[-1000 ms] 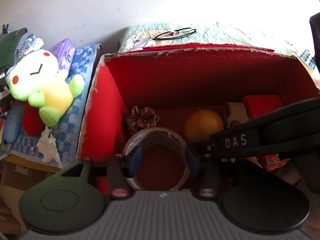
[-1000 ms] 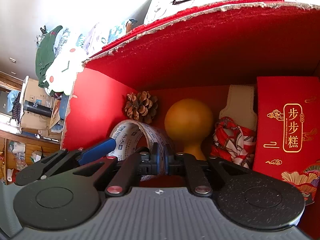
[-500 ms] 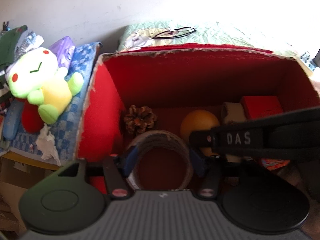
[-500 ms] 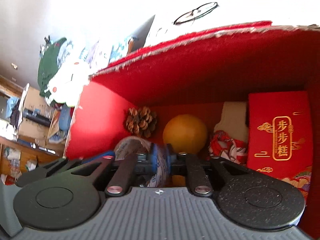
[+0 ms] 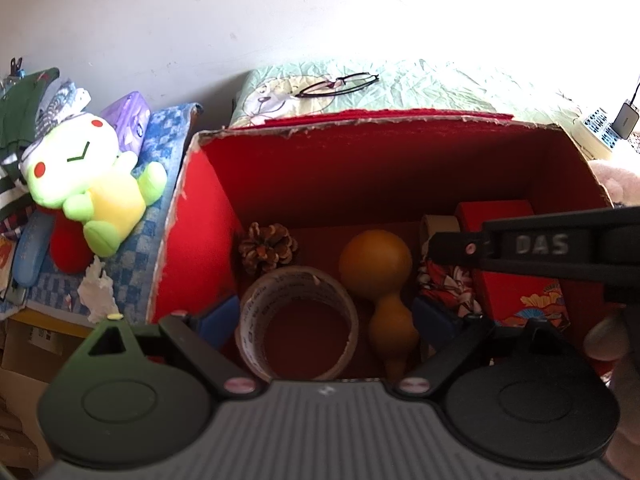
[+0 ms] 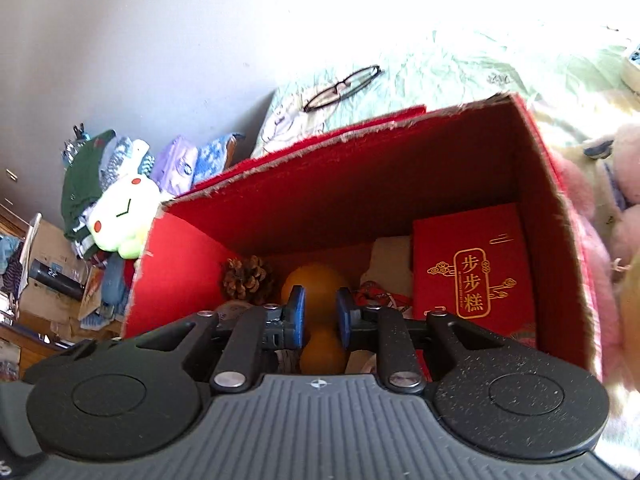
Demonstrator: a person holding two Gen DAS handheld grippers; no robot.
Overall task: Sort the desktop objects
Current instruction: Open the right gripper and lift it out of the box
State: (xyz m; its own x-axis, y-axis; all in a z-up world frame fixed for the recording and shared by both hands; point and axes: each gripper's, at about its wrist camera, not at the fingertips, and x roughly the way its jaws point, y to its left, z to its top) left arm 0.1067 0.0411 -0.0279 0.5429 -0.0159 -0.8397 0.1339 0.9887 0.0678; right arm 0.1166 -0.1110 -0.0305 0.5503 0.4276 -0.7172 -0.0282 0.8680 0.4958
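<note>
left gripper [image 5: 326, 320]: spread wide, blue pads either side of the tape roll [image 5: 298, 322] and gourd [image 5: 380, 280], touching neither
right gripper [image 6: 320, 312]: narrow gap, over the gourd's neck, contact hard to tell
tape roll: in the red box [image 5: 192, 248], beside the pine cone [image 5: 267, 246]

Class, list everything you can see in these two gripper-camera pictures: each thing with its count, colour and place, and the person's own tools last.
Box: one, red, open-topped, centre.
Tape roll: one, clear-brown, box floor, front left.
Pine cone: one, brown, behind the tape roll.
Gourd: one, orange, box middle.
Gift box: one, red with gold characters, box right side.
Patterned cloth: one, red and white, between gourd and gift box.
Plush toy: one, green and yellow, left of box.
Glasses: one pair, dark-framed, on bedding behind box.
Left gripper: open wide, either side of tape roll and gourd.
Right gripper: open, over the gourd.
</note>
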